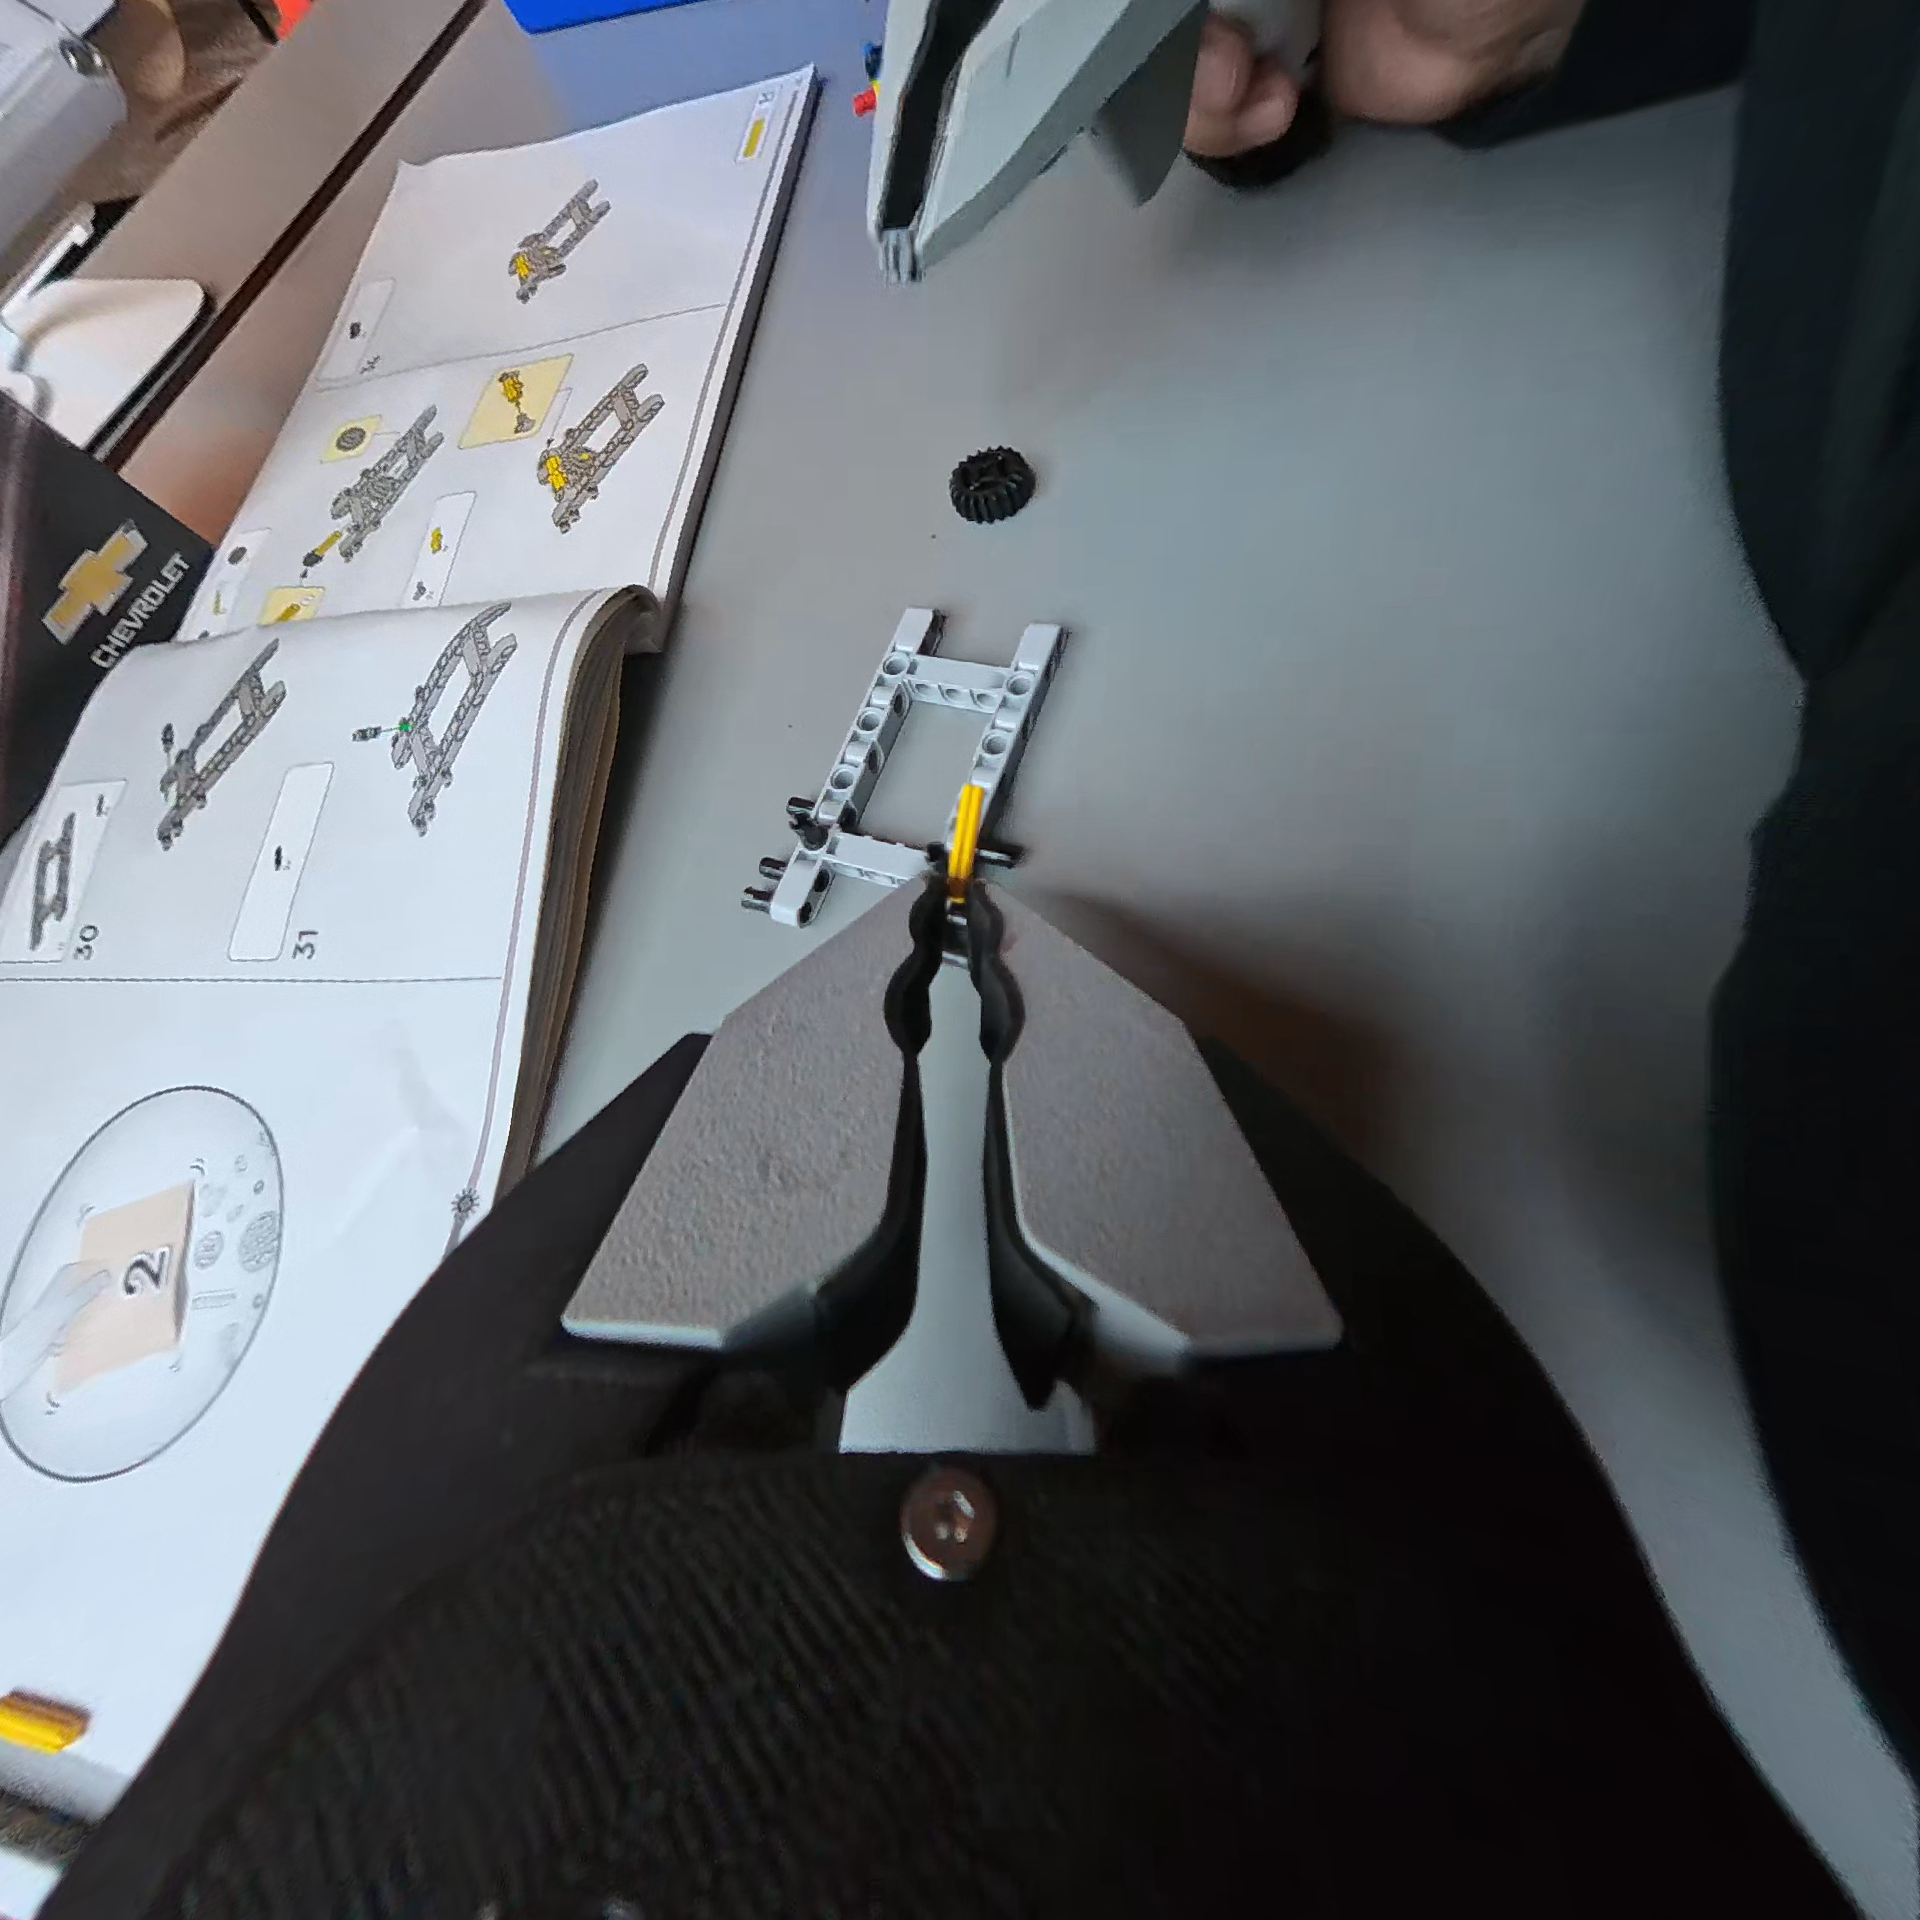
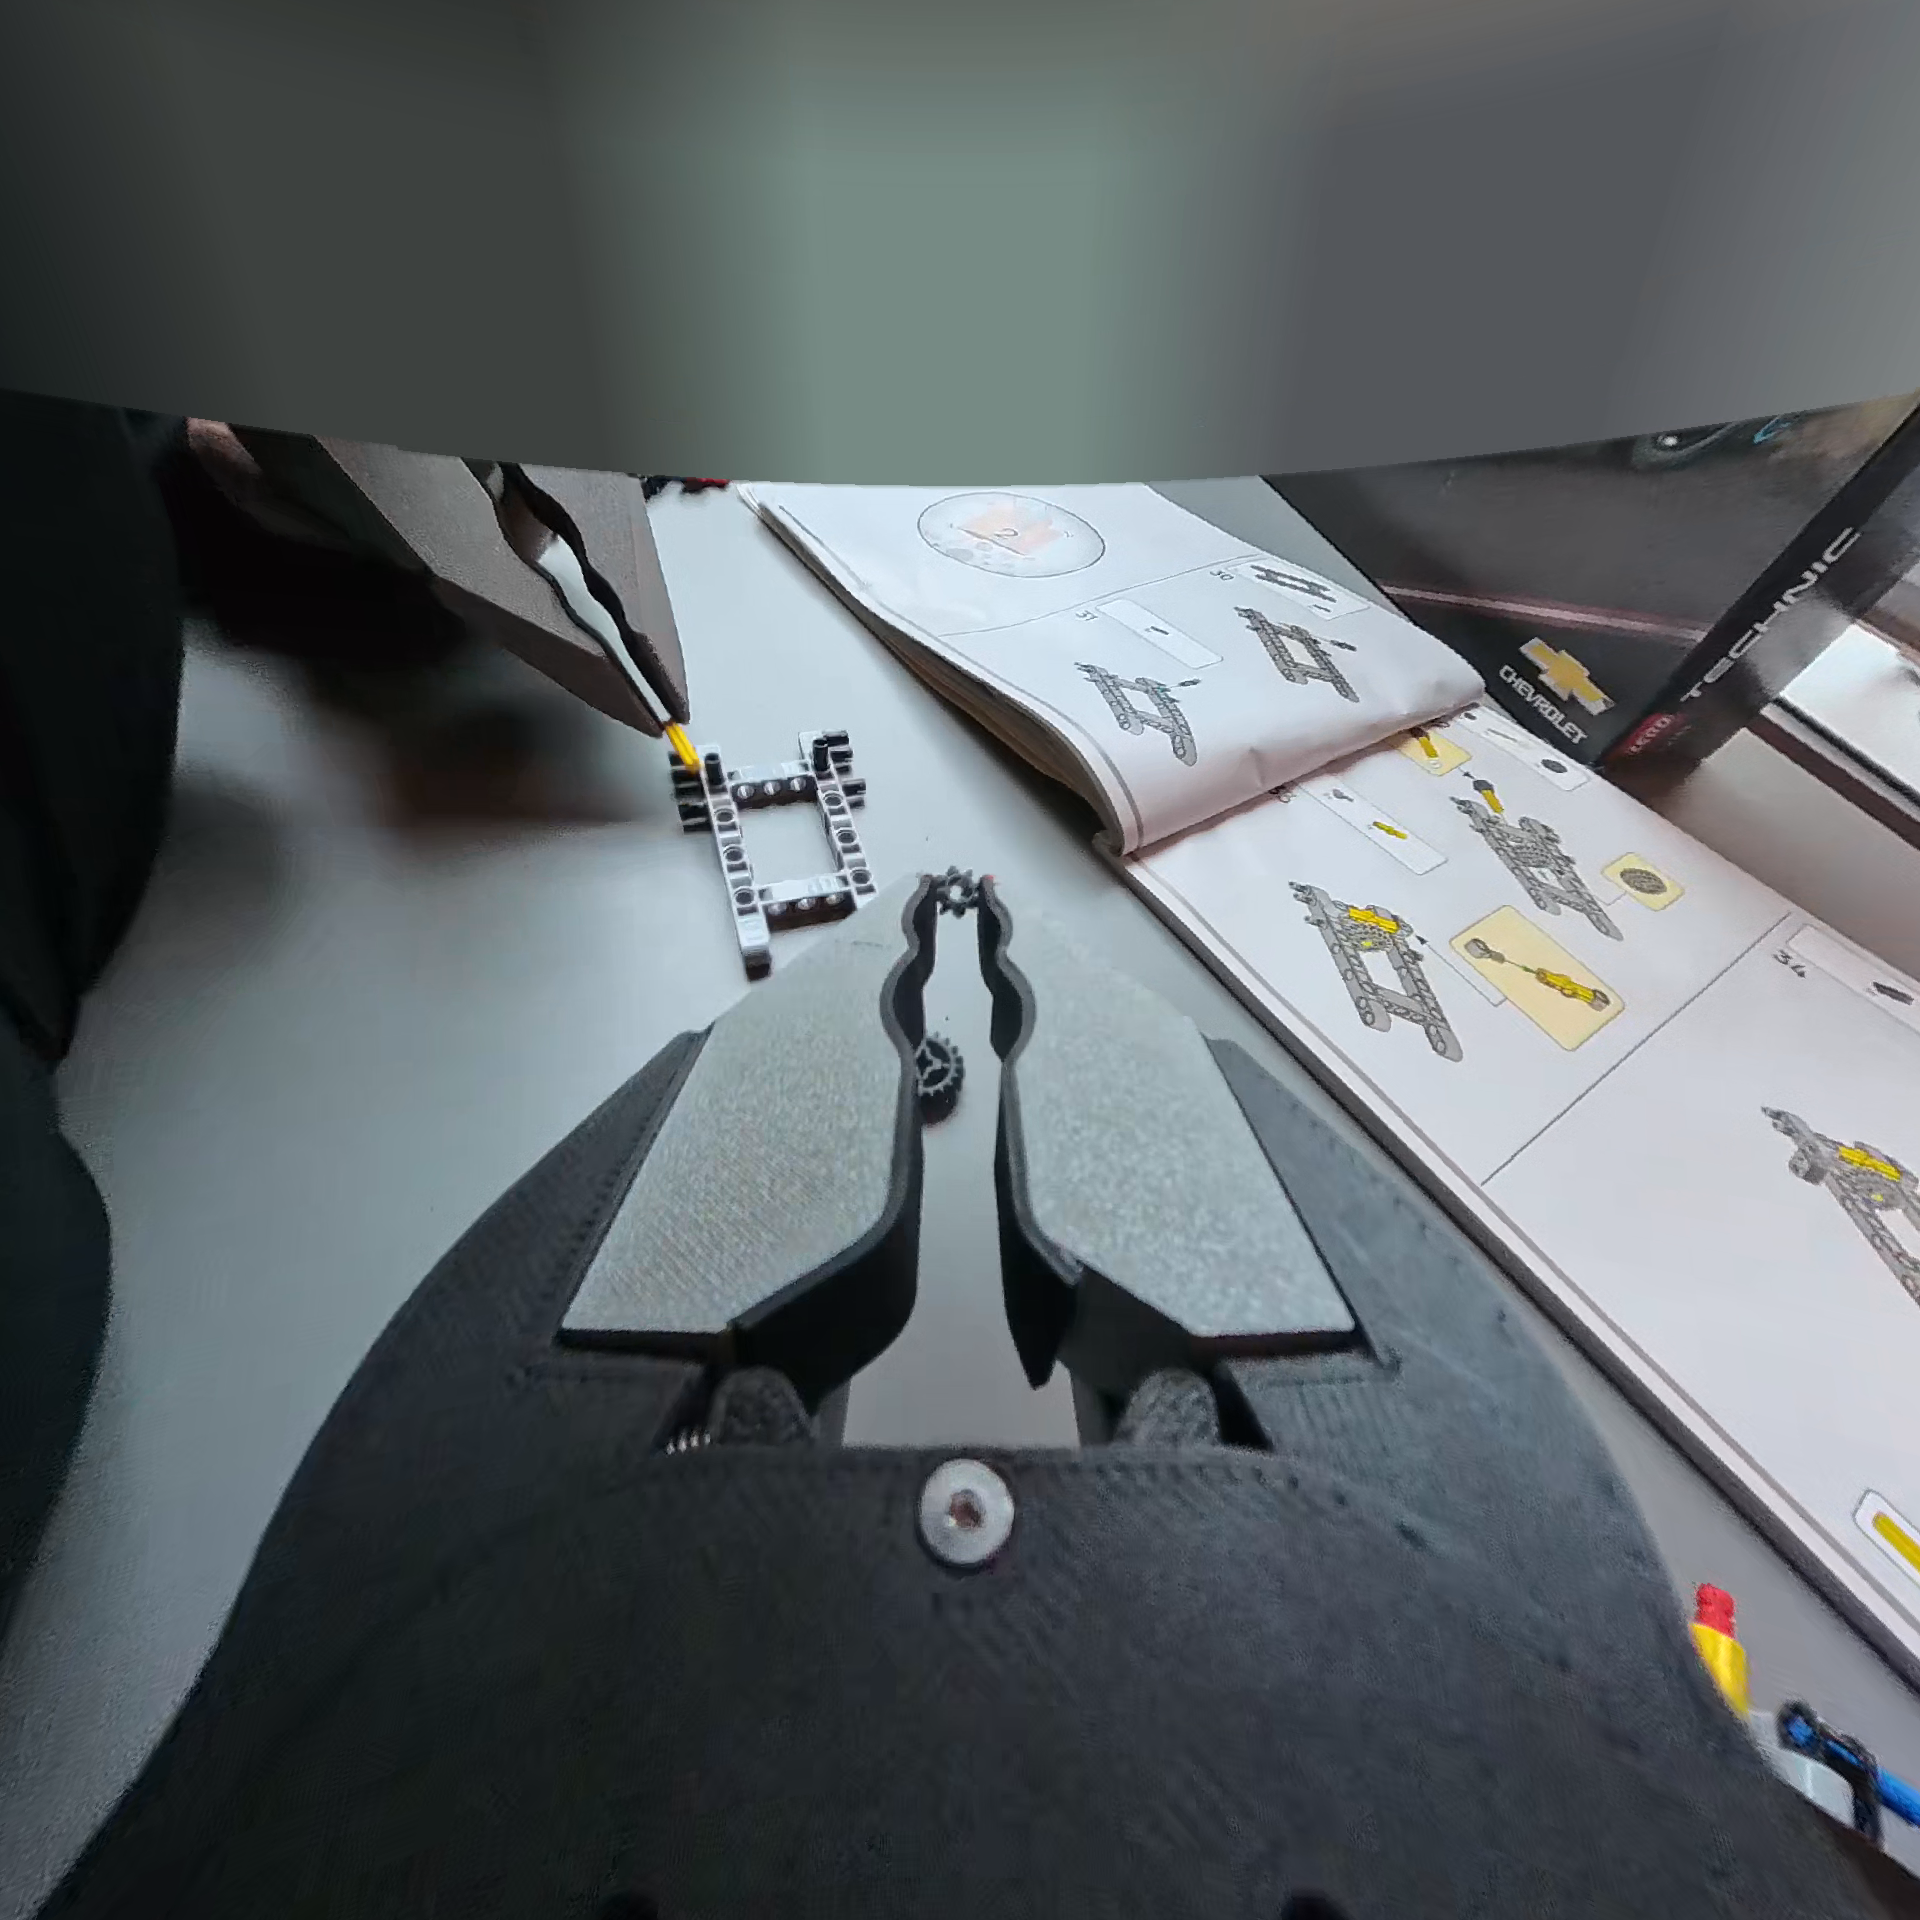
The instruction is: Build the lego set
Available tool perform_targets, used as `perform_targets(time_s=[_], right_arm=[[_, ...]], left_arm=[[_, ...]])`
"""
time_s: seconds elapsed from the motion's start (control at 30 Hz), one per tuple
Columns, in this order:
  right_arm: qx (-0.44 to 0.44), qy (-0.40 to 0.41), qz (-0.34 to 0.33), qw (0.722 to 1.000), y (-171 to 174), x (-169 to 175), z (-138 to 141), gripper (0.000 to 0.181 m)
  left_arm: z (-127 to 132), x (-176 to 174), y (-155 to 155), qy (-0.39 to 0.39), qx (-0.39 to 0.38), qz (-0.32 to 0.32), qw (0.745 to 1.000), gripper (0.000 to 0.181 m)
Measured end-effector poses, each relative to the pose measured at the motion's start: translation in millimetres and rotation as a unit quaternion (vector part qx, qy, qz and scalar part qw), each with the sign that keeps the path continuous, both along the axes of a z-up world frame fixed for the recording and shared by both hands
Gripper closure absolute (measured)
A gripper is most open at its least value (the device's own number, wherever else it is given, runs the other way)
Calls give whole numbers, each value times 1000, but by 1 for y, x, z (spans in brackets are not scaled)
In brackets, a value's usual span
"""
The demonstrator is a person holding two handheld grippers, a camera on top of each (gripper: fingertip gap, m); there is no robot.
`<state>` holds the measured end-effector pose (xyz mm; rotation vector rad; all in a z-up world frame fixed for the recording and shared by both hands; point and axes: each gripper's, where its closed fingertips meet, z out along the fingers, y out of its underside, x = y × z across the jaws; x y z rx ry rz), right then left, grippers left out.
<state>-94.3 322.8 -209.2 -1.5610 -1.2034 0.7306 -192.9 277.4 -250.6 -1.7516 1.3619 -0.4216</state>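
Grey table, open instruction booklet at frame left.
Your left tool pinches the thin, light yellow axle at the stiff grey frame; right tool grips a small black gear.

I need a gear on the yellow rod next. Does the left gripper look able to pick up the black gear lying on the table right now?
Probably not yet. The left gripper is shut on the yellow rod at the grey frame, and the gear lies beyond the frame's far end.
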Motion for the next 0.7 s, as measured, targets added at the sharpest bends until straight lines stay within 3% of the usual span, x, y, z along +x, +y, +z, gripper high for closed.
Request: perform_targets(time_s=[0.7], right_arm=[[-4, 44, -25, 999, 11, 5, 13, 177]], left_arm=[[5, -7, 13, -44, -59, 41, 996, 180]])
